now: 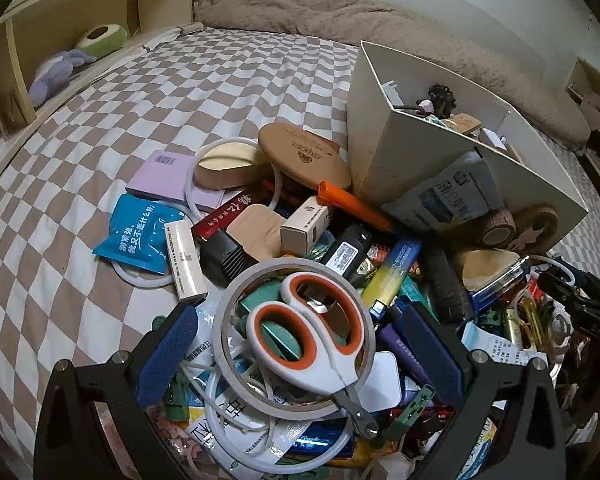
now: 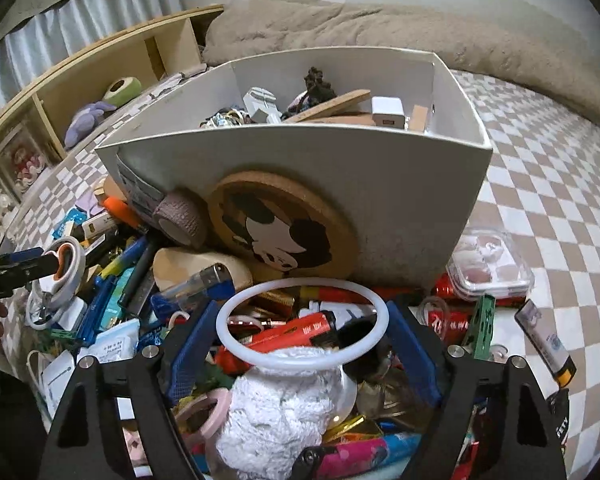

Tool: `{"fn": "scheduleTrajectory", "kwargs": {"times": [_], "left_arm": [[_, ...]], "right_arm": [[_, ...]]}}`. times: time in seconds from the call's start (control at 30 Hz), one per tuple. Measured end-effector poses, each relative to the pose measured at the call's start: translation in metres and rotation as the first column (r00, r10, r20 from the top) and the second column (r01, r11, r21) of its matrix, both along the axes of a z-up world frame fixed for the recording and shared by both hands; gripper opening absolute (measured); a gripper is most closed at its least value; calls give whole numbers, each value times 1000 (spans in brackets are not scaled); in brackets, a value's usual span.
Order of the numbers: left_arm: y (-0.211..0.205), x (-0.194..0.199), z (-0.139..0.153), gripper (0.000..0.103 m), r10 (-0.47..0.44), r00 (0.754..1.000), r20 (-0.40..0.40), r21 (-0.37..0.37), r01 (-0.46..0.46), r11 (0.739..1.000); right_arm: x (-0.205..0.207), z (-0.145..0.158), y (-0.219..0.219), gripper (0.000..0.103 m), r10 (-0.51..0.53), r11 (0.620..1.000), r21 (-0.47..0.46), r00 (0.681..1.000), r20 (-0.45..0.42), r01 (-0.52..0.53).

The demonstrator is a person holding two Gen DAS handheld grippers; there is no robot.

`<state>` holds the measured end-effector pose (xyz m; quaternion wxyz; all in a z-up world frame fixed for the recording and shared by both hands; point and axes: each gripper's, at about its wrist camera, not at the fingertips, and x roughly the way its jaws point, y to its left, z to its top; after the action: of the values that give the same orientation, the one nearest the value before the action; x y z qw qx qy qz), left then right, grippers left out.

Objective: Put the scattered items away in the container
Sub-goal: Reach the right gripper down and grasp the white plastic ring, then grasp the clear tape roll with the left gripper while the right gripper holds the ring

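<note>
A: Why is the box (image 2: 380,200) standing right against the pile (image 1: 340,272) on the bed (image 1: 180,100)?

B: Likely so each drop is short. It already holds some things.

A: And the left gripper (image 1: 296,344)?

B: Its jaws stand apart around one tape roll (image 1: 236,360) with one pair of scissors (image 1: 320,344) lying in it; neither pad presses on the roll.

A: The right gripper (image 2: 302,338)?

B: Apart too, either side of one white ring (image 2: 300,360) that rests on a white cloth (image 2: 276,404). Whether the pads touch the ring, I cannot tell. One cork coaster (image 2: 284,224) leans on the box wall.

White box (image 2: 380,184) open on top, clutter pile (image 2: 284,320) crowding its front wall, checkered bedspread (image 2: 548,184) clear beside it
</note>
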<state>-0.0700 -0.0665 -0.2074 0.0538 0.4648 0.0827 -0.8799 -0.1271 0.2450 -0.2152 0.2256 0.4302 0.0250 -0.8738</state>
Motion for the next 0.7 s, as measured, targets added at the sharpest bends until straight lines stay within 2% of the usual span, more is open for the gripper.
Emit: {"fn": "scheduleTrajectory", "kwargs": {"times": [0.17, 0.37, 0.53, 0.7], "left_arm": [[1, -1, -2, 103, -1, 1000, 4, -13, 1, 1000], [1, -2, -2, 103, -3, 1000, 3, -11, 3, 1000], [0, -2, -2, 103, 1, 1000, 3, -11, -1, 1000], [-2, 3, -5, 103, 17, 1000, 8, -34, -16, 999]], "right_arm": [[-4, -4, -2, 85, 5, 1000, -10, 1000, 12, -5], [-10, -9, -10, 86, 21, 999, 36, 1000, 10, -21], [-8, -8, -8, 85, -22, 999, 48, 999, 22, 21], [-4, 0, 4, 85, -79, 997, 10, 996, 28, 79]]}}
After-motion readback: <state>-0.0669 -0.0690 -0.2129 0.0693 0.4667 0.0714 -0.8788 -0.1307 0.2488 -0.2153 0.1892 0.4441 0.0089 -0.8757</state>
